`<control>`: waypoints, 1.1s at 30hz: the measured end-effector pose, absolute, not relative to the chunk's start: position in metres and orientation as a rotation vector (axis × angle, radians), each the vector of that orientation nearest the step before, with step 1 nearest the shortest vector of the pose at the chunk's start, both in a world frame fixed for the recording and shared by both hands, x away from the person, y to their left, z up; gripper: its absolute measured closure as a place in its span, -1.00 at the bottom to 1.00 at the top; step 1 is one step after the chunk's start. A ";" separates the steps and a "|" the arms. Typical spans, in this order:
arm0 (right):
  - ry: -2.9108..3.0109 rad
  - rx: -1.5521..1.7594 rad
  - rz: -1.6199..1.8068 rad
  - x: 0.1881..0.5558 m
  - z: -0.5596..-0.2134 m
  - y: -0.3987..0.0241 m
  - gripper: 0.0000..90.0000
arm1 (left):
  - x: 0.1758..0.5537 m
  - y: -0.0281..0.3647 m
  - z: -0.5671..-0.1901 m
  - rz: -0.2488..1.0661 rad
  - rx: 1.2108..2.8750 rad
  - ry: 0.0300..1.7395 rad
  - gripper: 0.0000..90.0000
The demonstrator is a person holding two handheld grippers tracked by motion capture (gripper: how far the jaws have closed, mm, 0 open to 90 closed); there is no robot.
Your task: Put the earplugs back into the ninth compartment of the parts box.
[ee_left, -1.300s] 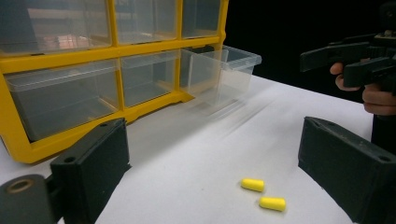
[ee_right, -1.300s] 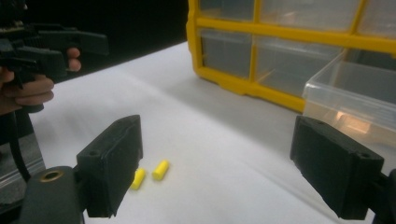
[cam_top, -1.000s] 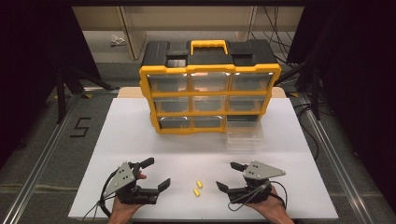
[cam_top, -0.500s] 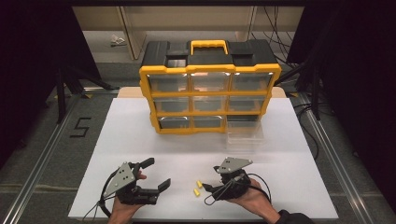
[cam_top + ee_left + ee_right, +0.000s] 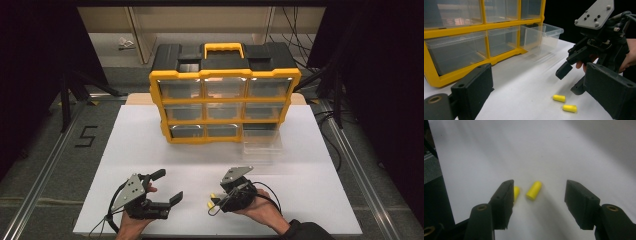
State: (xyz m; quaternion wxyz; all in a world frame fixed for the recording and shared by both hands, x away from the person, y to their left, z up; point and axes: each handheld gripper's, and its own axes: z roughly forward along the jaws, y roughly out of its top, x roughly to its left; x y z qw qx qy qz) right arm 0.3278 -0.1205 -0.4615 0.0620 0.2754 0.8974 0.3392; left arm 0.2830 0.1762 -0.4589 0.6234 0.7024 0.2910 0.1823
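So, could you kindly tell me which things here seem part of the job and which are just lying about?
Likely in play:
- right gripper, open
- two yellow earplugs
- pulled-out clear drawer
- yellow organiser

Just about:
- left gripper, open
- number marking on the floor

On the worktop (image 5: pixel 140 145), the drawer cabinet (image 5: pixel 225 95) stands at 12 o'clock, a pulled-out drawer (image 5: pixel 261 140) at its front right. Two earplugs (image 5: pixel 210 200) lie at 6 o'clock, between the left hand-held gripper (image 5: pixel 167 187) and the right hand-held gripper (image 5: pixel 216 201).

2 yellow earplugs (image 5: pixel 559 98), 1 drawer cabinet (image 5: pixel 225 95), 2 grippers (image 5: pixel 216 202).
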 end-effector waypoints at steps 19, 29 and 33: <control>2.777 0.851 0.927 0.340 -0.473 -0.105 0.29 | 0.283 0.177 -0.459 0.418 1.614 0.669 -0.81; 2.799 0.833 0.871 0.341 -0.476 -0.100 0.63 | 0.283 0.177 -0.459 0.418 1.615 0.672 -0.81; 2.809 0.803 0.861 0.340 -0.476 -0.100 0.78 | 0.283 0.177 -0.459 0.418 1.615 0.673 -0.81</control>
